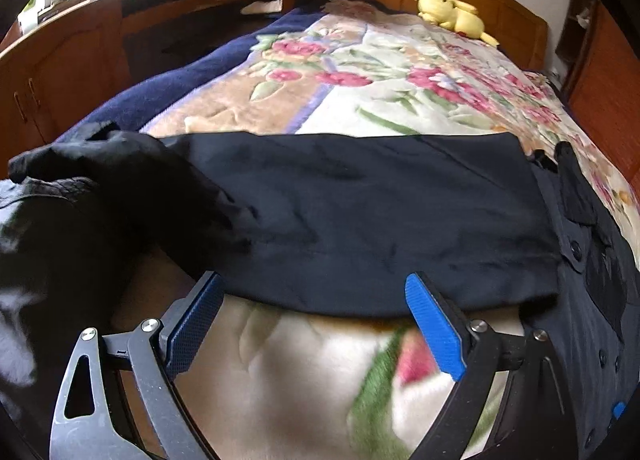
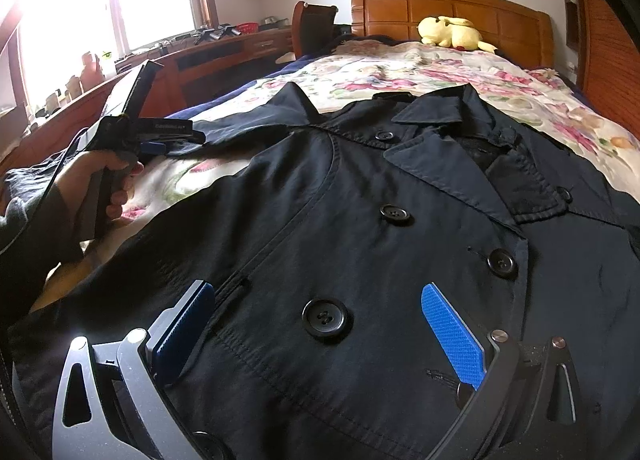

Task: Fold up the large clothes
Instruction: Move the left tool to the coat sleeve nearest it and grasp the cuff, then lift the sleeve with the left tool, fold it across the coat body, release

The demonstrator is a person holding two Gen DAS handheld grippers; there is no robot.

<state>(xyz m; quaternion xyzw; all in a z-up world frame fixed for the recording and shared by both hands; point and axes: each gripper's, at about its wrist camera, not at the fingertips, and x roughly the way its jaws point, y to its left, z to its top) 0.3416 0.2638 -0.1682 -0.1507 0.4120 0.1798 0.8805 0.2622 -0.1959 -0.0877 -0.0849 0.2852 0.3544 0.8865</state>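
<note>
A dark coat lies face up on the bed, spread over a floral blanket, its collar toward the wooden headboard and its buttoned front toward the foot edge. One sleeve extends straight out across the blanket toward the bed's left side edge, and its cuff end is bunched in a crumpled heap near that edge. The left gripper hangs above the near hem of the sleeve with its fingers well apart; nothing lies between the blue pads, and they do not touch the fabric. In the right wrist view a hand grasps the handle of this gripper beside the coat's shoulder. The right gripper is above the coat's front, its fingers likewise well apart, one on either side of a large black button; whether the pads contact the cloth cannot be told. A yellow plush toy rests at the head edge, against the headboard. A wooden desk runs beyond the bed's left side edge, under a bright window, with a chair near the head corner.
</note>
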